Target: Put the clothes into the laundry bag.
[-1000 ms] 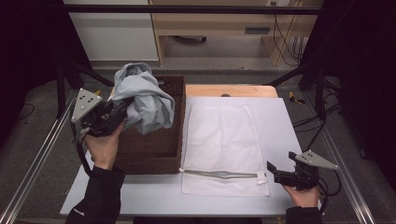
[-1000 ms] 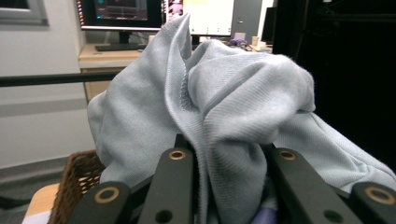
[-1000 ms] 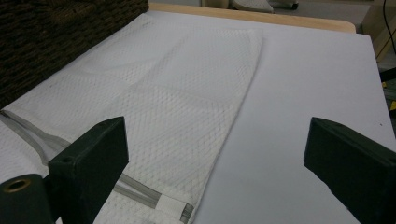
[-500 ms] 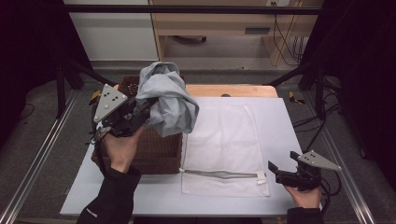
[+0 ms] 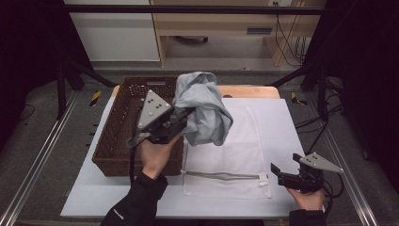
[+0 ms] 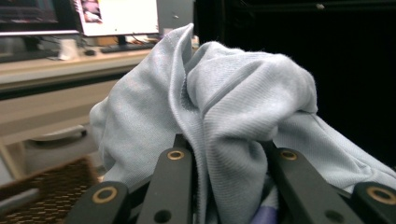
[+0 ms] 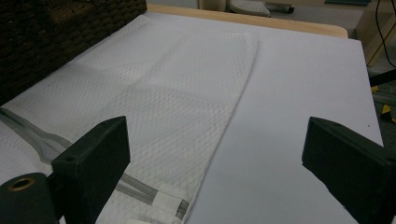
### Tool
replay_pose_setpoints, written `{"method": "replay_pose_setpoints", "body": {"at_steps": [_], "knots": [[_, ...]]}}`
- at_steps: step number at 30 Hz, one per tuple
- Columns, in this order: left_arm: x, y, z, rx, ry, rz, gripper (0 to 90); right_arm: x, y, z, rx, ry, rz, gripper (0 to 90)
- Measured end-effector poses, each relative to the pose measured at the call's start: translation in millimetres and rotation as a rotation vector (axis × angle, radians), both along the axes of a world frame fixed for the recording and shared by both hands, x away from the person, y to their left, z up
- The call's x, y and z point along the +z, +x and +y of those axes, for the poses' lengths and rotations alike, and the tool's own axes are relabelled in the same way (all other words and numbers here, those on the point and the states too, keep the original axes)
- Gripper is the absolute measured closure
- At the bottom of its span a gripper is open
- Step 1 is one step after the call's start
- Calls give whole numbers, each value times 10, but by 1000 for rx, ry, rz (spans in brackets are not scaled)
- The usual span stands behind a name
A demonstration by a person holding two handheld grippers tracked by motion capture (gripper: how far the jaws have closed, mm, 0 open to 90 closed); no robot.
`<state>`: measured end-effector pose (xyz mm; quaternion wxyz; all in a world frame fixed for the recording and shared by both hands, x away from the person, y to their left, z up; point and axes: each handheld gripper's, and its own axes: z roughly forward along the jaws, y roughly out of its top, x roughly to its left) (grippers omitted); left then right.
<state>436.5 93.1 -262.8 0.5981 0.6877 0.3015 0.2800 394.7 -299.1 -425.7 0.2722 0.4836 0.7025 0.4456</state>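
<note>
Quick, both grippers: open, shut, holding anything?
Left gripper: shut on the grey garment, lifted above the table.
Right gripper: open, holding nothing.

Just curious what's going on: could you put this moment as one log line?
left tool: shut on grey garment, above basket edge | right tool: open, beside mesh bag | bag zipper: closed

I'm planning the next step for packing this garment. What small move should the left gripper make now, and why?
Probably carry it a little farther right and lower it toward the zipper end. The left gripper is shut on the light grey garment, which hangs over the seam between the wicker basket and the white mesh laundry bag. The right gripper waits open by the zipper.
</note>
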Motion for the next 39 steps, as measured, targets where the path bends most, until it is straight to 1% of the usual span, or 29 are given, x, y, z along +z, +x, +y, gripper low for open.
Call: {"method": "replay_pose_setpoints", "body": {"at_steps": [4, 10, 12, 14, 18, 20, 24, 27, 28, 29, 31, 34, 36, 39], "knots": [[-190, 17, -246, -44, 21, 33, 760, -12, 1, 3, -6, -1, 9, 84], [-537, 58, -567, -97, 69, 89, 759, -37, 2, -2, -12, -10, 11, 87], [-634, 66, -639, -107, 80, 102, 759, -45, 7, -8, -16, -13, 14, 91], [-745, 83, -715, -117, 94, 124, 758, -53, 12, -12, -20, -26, 21, 94], [-980, 130, -842, -127, 123, 169, 756, -65, 16, -22, -24, -30, 24, 108], [-1093, 156, -899, -135, 141, 187, 754, -71, 16, -23, -21, -29, 34, 135], [-1282, 198, -990, -138, 176, 214, 741, -92, 28, -33, -32, -28, 55, 142], [-1397, 231, -1050, -150, 196, 235, 702, -106, 33, -38, -36, -24, 58, 146], [-1436, 239, -1073, -150, 213, 243, 676, -110, 34, -37, -36, -24, 59, 148], [-1485, 245, -1108, -139, 235, 253, 644, -113, 34, -34, -32, -20, 64, 152], [-1543, 249, -1144, -133, 263, 270, 566, -125, 42, -29, -31, -20, 75, 159], [-1585, 234, -1154, -134, 275, 290, 480, -132, 45, -23, -31, -24, 81, 158], [-1552, 210, -1124, -138, 280, 298, 427, -119, 35, -17, -25, -14, 76, 155], [-1423, 138, -1021, -123, 270, 280, 365, -77, 15, 6, -12, -13, 52, 139]]}}
